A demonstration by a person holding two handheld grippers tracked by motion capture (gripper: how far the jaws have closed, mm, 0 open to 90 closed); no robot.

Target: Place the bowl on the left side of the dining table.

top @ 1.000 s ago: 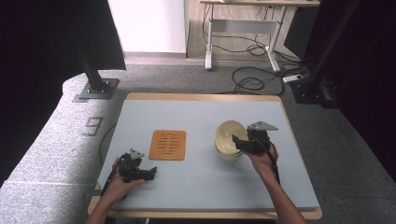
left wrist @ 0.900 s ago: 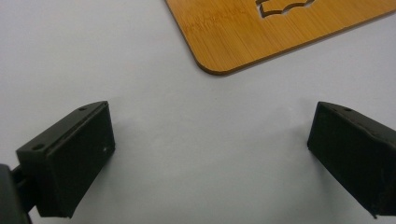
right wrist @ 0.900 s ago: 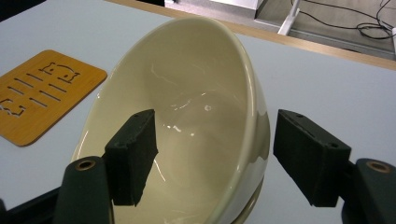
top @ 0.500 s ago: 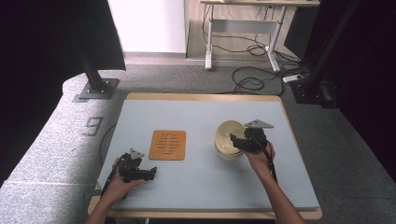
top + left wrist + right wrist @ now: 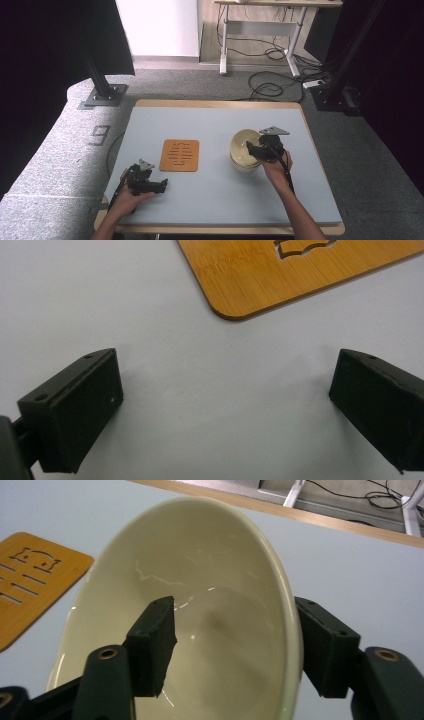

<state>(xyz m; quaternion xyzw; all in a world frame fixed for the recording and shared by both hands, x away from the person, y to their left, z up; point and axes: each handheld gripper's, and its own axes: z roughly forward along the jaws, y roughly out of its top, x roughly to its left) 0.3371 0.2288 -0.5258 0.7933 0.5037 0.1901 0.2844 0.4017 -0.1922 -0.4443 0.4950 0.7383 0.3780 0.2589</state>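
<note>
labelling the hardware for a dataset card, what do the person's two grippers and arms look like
Both handheld tools are black. The left claw and right claw each have two blocky, flat-faced fingers with small screw holes. A grey three-cornered plate tops the right one; a thin black cable trails along that forearm. The forearms are bare, without sleeves.

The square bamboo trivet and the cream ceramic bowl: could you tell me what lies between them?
Nothing: in the high view, bare grey table separates trivet from bowl.

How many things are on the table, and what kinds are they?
Bowls: 1, the cream bowl
Wooden mats: 1, the mat
Grippers: 2, the left gripper and the right gripper
Total: 4
</note>
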